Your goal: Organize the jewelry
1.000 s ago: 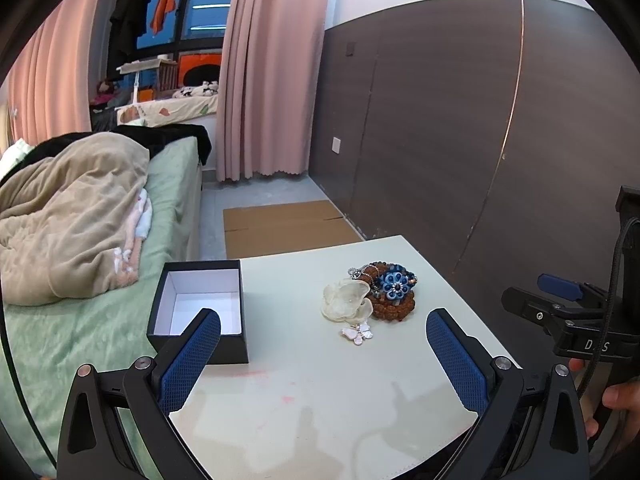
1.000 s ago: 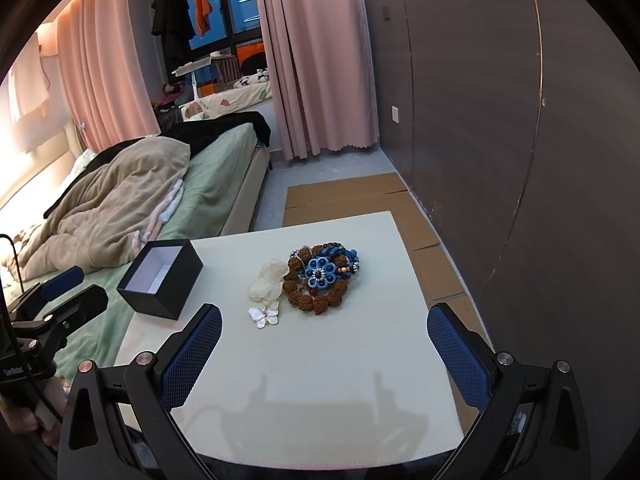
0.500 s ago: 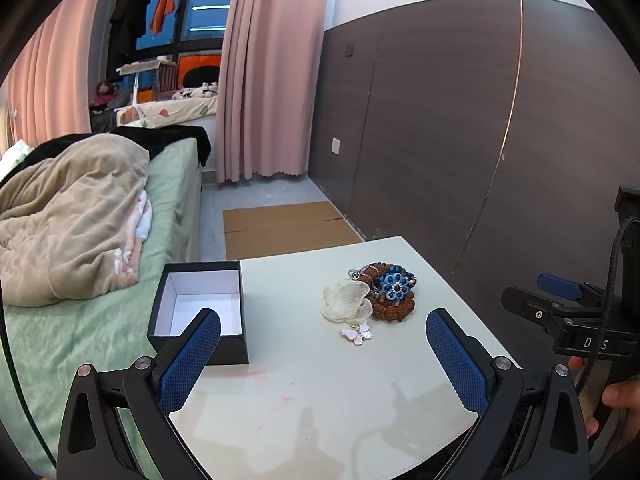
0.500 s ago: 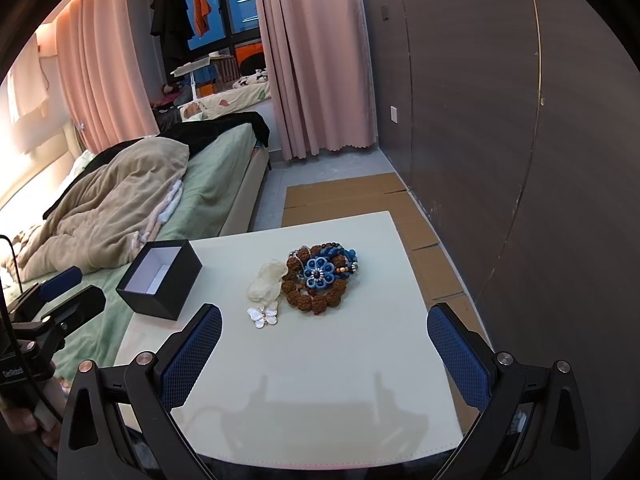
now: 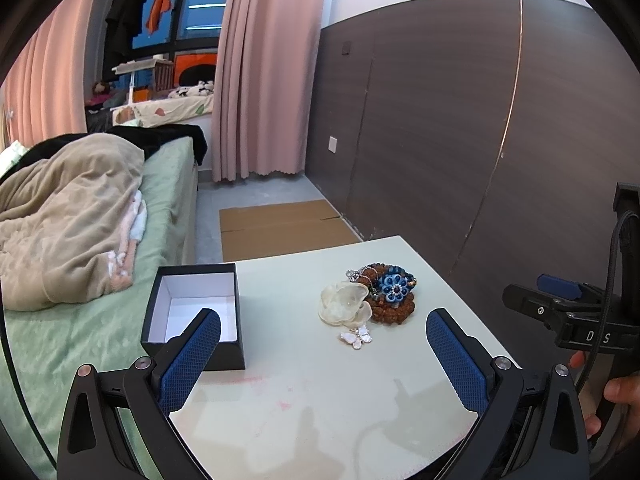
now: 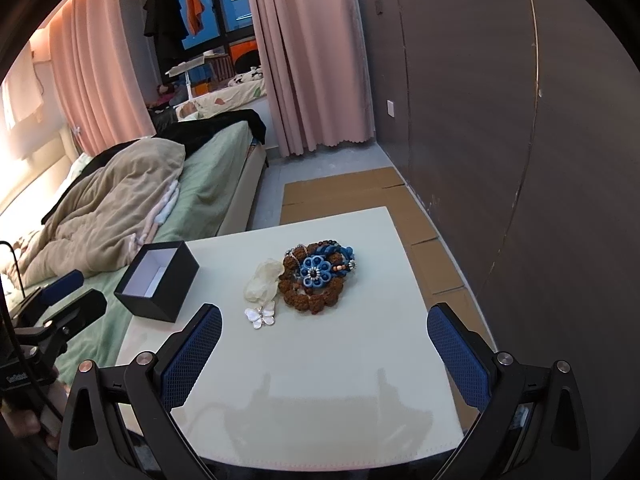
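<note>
A pile of jewelry lies near the middle of the white table (image 5: pixel 320 400): a brown bead bracelet (image 5: pixel 394 308) with a blue flower piece (image 5: pixel 394 286) on top, a pale shell flower (image 5: pixel 344 304) and a small white butterfly pendant (image 5: pixel 357 337). An open black box (image 5: pixel 196 316) with a white inside stands at the table's left edge. My left gripper (image 5: pixel 322 354) is open and empty above the table's near part. In the right wrist view my right gripper (image 6: pixel 324 352) is open and empty, short of the bracelet (image 6: pixel 308 300), the butterfly (image 6: pixel 261 315) and the box (image 6: pixel 158 280).
A bed (image 5: pixel 100 280) with a beige blanket borders the table's left side. A dark panelled wall (image 5: pixel 480 140) runs along the right. Cardboard sheets (image 5: pixel 280 228) lie on the floor beyond the table. The other gripper shows at the right edge of the left wrist view (image 5: pixel 568 312).
The right wrist view has shifted slightly, with the jewelry sitting a bit higher and to the left in it. The left gripper has not moved. Both stay open.
</note>
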`<state>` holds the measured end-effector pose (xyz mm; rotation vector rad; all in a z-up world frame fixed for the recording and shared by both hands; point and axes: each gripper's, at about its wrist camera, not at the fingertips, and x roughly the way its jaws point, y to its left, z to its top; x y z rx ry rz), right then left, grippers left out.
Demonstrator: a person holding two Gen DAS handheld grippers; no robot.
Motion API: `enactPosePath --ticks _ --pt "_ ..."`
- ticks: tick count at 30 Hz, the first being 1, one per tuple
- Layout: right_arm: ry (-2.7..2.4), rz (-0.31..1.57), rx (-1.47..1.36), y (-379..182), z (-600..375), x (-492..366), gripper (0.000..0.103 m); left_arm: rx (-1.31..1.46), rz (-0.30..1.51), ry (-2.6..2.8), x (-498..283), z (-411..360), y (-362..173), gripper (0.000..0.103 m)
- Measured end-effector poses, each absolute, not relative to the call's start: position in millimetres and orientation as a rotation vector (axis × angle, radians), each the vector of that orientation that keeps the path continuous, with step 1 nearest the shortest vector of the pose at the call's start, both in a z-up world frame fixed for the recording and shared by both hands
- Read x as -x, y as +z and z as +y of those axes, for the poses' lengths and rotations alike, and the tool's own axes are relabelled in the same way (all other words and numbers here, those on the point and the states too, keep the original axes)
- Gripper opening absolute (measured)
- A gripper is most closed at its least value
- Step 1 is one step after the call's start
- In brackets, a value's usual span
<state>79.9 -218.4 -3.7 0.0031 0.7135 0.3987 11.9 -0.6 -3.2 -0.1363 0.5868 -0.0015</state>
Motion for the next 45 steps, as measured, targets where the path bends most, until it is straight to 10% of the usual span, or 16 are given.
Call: enactPosePath --ticks 17,37,42,45 --pt "0.341 0.829 -0.176 -23 -250 -133 0.079 0.136 0.692 -0.071 -69 -12 -32 0.079" --pt "0.337 0.920 -0.300 -46 -252 -187 0.078 0.126 0.898 -0.135 -147 -40 -94 0.069" --pt "0.339 0.946 -0.320 -51 -249 -192 0.078 0.124 0.953 -0.132 -158 -42 -110 0.061" --pt "0.354 0.951 -0.316 -53 -245 -193 0.078 0.128 0.976 -0.129 -161 -41 -117 0.036"
